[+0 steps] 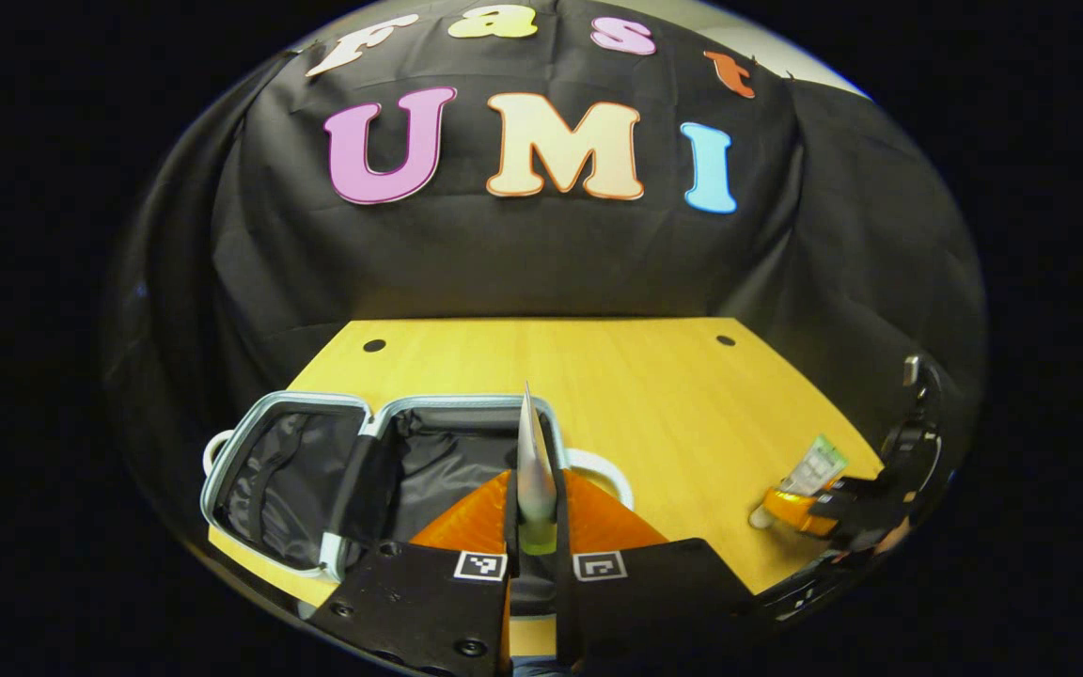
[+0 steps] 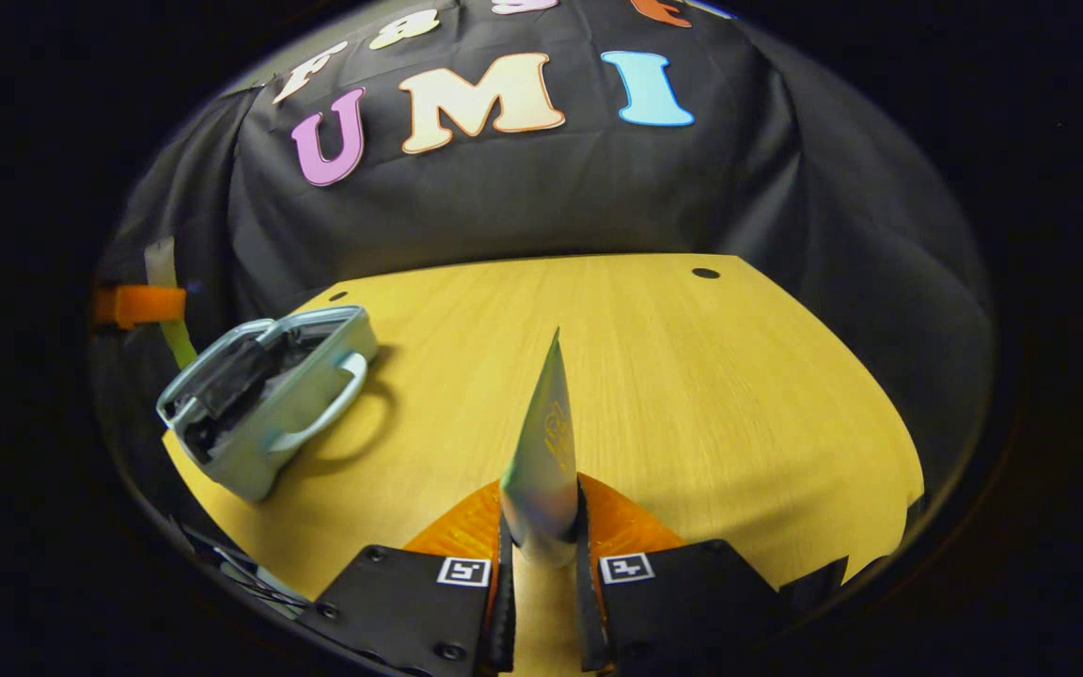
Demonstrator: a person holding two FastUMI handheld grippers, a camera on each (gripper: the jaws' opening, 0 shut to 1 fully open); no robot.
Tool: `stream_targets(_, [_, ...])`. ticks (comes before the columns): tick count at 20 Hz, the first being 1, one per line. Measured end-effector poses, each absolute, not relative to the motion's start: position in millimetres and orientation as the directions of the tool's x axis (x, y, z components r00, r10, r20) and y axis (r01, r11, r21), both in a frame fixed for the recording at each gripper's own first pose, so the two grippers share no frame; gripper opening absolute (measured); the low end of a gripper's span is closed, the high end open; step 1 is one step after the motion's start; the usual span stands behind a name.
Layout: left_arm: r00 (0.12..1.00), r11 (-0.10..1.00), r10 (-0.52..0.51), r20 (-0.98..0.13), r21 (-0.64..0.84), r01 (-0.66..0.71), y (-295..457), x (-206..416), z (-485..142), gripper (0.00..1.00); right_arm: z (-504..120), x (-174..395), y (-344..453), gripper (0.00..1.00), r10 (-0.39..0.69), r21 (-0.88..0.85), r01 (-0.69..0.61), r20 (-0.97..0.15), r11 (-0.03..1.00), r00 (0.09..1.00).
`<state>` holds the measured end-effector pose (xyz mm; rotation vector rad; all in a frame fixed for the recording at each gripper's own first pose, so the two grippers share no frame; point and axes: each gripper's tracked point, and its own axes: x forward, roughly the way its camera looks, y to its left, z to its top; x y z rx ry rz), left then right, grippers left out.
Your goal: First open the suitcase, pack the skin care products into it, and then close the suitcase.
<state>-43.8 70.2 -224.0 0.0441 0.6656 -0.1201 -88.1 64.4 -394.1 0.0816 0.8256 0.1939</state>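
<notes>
The pale blue suitcase (image 1: 316, 400) lies open on the wooden table (image 1: 654, 395), both halves showing dark lining. My left gripper (image 1: 536, 527) is shut on a silver tube (image 1: 534, 461) that points upward over the suitcase's right half. Far to the right, the right gripper (image 1: 842, 503) holds a tube (image 1: 814, 468) just above the table's edge. In the right gripper view, my right gripper (image 2: 541, 536) is shut on a silvery tube (image 2: 546, 451) with gold print, its flat end pointing away. The open suitcase (image 2: 264, 404) sits well off to its left.
The table top (image 2: 692, 376) stretches bare ahead of the right gripper, with a small dark hole (image 2: 705, 274) near the far corner. Black cloth walls close the booth behind and at both sides. An orange strap (image 2: 139, 304) hangs at the far left.
</notes>
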Motion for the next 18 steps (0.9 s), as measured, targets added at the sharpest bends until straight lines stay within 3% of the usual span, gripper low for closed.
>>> stream_targets(8, [0.446,0.990,-0.066,-0.892,-0.003,0.141,138,-51,-332,0.12,-298,-79,189,0.28,0.457,0.399,-0.235,-0.669,0.886,0.586])
stream_targets(12, [0.418,0.984,-0.148,-0.896,-0.093,0.151,137,-43,-358,0.12,-279,-90,270,0.27,0.607,0.547,-0.277,-0.634,0.790,0.479])
stream_targets(14, [0.417,0.980,-0.165,-0.894,-0.101,0.170,142,-40,-368,0.17,-287,-95,302,0.27,0.648,0.585,-0.285,-0.643,0.759,0.409])
stream_targets(17, [0.472,0.971,-0.220,-0.854,-0.145,0.190,141,-29,-356,0.98,-310,-91,332,0.27,0.643,0.590,-0.259,-0.680,0.765,0.352])
stream_targets(18, [0.503,0.966,-0.251,-0.827,-0.178,0.189,142,-31,-339,0.97,-321,-91,339,0.27,0.632,0.583,-0.244,-0.702,0.775,0.328])
